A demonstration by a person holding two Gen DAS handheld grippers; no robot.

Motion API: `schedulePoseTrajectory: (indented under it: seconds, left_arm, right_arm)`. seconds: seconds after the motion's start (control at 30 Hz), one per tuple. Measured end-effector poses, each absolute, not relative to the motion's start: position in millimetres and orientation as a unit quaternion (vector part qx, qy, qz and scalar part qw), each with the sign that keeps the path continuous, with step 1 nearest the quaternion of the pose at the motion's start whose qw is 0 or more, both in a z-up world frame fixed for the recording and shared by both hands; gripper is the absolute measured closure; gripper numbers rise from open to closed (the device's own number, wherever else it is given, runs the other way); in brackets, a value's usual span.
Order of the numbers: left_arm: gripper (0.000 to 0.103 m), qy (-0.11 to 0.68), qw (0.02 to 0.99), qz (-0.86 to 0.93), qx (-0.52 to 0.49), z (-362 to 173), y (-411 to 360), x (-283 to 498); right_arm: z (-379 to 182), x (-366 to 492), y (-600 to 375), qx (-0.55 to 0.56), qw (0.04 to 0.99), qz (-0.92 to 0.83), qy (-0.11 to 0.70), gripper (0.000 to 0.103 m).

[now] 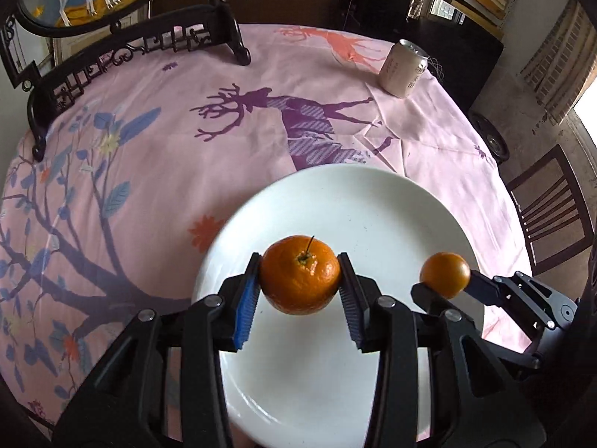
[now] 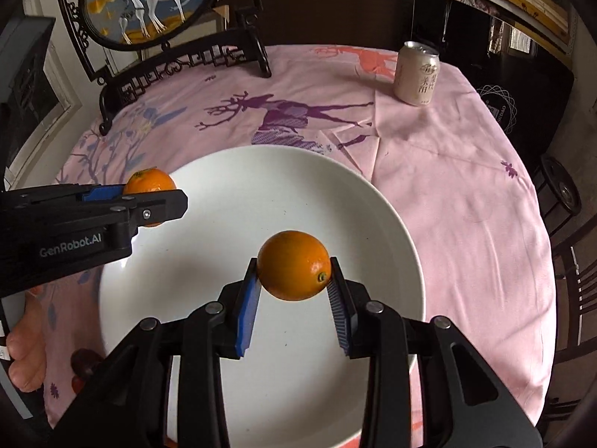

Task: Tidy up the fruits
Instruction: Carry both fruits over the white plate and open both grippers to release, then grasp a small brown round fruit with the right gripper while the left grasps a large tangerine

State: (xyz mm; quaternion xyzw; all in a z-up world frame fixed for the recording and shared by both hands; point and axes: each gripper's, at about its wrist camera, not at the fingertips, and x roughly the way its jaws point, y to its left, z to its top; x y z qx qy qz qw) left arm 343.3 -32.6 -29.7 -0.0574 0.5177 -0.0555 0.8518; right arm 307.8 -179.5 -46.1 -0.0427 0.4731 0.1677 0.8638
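Above the plate [image 1: 373, 201], both grippers' fingers [image 1: 248, 295] clench oranges [image 1: 299, 280] — plate's near rim hidden.

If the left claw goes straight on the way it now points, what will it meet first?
Most likely the white plate: the left claw, shut on a stemmed orange, points down over it. Height above the plate is unclear.

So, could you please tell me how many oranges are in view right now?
2: one orange clamped in the left gripper, the other orange in the right gripper, both above the white plate.
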Motion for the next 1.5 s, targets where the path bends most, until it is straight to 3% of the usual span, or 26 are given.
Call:
schedulePoseTrajectory:
  seconds: [0.23, 0.27, 0.33, 0.43, 0.5, 0.6, 0.87, 1.2, 1.23, 1.33, 1.5]
  left_arm:
    - [0.061, 0.539, 0.839, -0.056, -0.056, -47, -35, 365]
    - [0.06, 0.541, 0.836, -0.058, -0.063, -47, -33, 365]
    - [0.047, 0.533, 0.84, -0.067, -0.074, -36, -26, 357]
    - [0.044, 0.495, 0.862, -0.074, -0.073, -6, -14, 323]
    - [0.032, 0.468, 0.878, -0.078, -0.067, 12, -6, 284]
    - [0.021, 0.425, 0.902, -0.066, -0.041, 23, 2, 213]
    - [0.018, 0.423, 0.904, -0.058, -0.035, -23, 8, 101]
    - [0.018, 0.439, 0.896, -0.064, -0.017, -41, 1, 48]
    - [0.018, 0.444, 0.893, -0.063, -0.014, -45, 0, 46]
    - [0.018, 0.463, 0.883, -0.07, -0.021, -56, -1, 44]
    - [0.018, 0.48, 0.873, -0.087, -0.024, -65, -10, 41]
  right_arm:
    - [-70, 328, -170, -0.074, 0.857, 0.157, 0.486, 0.066]
    - [-69, 328, -170, -0.082, 0.858, 0.152, 0.484, 0.061]
    - [-58, 321, -173, -0.088, 0.864, 0.142, 0.474, 0.056]
    - [-25, 290, -184, -0.085, 0.883, 0.14, 0.44, 0.054]
    - [-3, 254, -196, -0.074, 0.898, 0.13, 0.414, 0.044]
    - [9, 186, -211, -0.04, 0.912, 0.134, 0.386, 0.042]
    - [-31, 86, -215, 0.025, 0.902, 0.116, 0.414, 0.042]
    - [-68, 52, -191, -0.029, 0.883, 0.132, 0.449, 0.042]
    - [-72, 50, -189, -0.034, 0.884, 0.132, 0.448, 0.043]
    - [-81, 51, -184, -0.04, 0.879, 0.154, 0.451, 0.072]
    - [-91, 52, -181, -0.047, 0.873, 0.166, 0.456, 0.078]
